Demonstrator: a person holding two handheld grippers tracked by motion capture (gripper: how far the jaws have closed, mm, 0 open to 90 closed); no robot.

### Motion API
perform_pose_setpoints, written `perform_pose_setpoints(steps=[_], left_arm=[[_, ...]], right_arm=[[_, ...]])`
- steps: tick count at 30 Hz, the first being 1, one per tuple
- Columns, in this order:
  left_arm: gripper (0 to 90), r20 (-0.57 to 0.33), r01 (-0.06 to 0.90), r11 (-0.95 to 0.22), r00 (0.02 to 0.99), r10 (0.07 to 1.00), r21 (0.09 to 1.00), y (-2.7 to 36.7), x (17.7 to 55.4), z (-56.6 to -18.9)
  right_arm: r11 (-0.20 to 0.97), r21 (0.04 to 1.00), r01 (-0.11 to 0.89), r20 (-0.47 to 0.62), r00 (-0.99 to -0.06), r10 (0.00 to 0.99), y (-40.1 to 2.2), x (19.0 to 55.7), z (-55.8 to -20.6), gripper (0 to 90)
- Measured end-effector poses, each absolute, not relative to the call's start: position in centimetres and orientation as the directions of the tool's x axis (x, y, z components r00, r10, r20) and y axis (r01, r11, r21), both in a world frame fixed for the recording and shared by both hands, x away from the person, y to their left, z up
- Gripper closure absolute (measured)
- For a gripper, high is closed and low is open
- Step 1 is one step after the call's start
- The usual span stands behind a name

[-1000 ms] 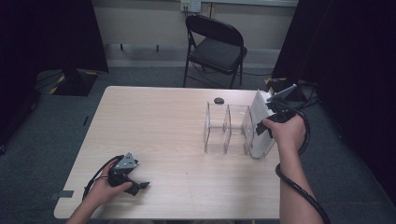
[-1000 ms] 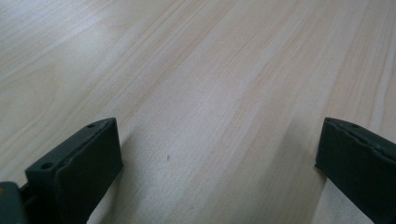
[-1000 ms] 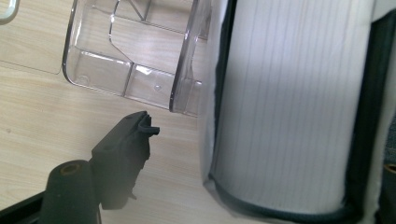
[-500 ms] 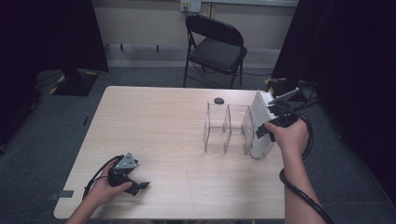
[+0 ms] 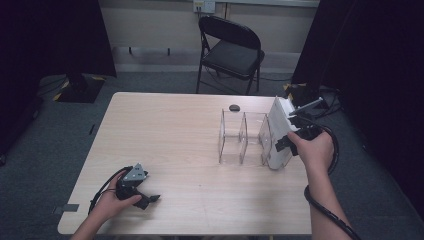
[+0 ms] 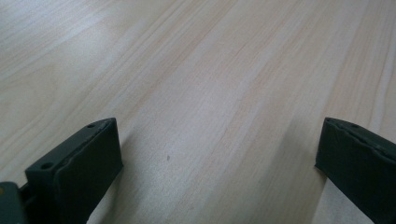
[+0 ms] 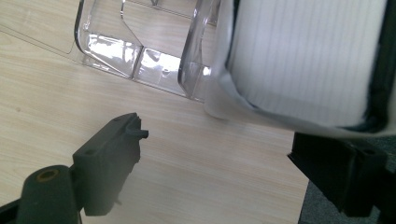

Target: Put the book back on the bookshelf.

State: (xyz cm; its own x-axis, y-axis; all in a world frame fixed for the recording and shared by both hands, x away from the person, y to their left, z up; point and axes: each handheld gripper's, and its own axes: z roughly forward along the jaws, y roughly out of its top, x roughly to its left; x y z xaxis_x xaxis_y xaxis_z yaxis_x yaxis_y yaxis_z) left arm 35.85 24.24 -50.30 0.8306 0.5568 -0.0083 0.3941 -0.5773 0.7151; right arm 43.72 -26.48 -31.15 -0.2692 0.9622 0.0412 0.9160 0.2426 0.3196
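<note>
- High view: at the left, the left gripper (image 5: 150,198) lies low on the table (image 5: 175,130) in the person's left hand (image 5: 114,202), well apart from everything else, with bare wood ahead of it.
- The left gripper view shows what the high view cannot: its two black jaws stand wide apart, with nothing between them but the wood.
- Further right in the high view, a clear plastic rack (image 5: 243,136) with upright dividers stands just to the left of the right gripper (image 5: 283,142). A white book (image 5: 280,131) stands upright against the rack's right end, and the right hand (image 5: 313,149) is at its outer face.
- The right gripper view brings this close: the white book (image 7: 303,65) sits between the jaws, its edge beside the clear rack (image 7: 154,51). The jaws have just been opening. The left jaw stands clear of the cover; the right jaw sits below the book's far edge, and contact there cannot be told.
- Judged from this, the book is placed at the rack and is being let go. What seems left is to draw the right gripper away without tipping the book.
- The high view alone shows a small dark thing (image 5: 234,107) beyond the rack and a folding chair (image 5: 231,50) behind the table.
</note>
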Motion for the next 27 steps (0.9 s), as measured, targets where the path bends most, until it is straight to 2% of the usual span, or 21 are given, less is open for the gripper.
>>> perform_pose_setpoints(steps=[17,27], left_arm=[[0.0,-0.004,0.394,-0.580,0.829,0.559,0.713,24.2,35.8,-50.3],[0.0,-0.004,0.394,-0.579,0.829,0.560,0.714,24.2,35.8,-50.3]], right_arm=[[0.273,0.318,0.908,0.048,-0.303,0.952,-26.3,42.0,-31.8,15.0],[0.312,0.305,0.900,0.067,-0.347,0.936,-26.2,41.1,-33.6,14.9]])
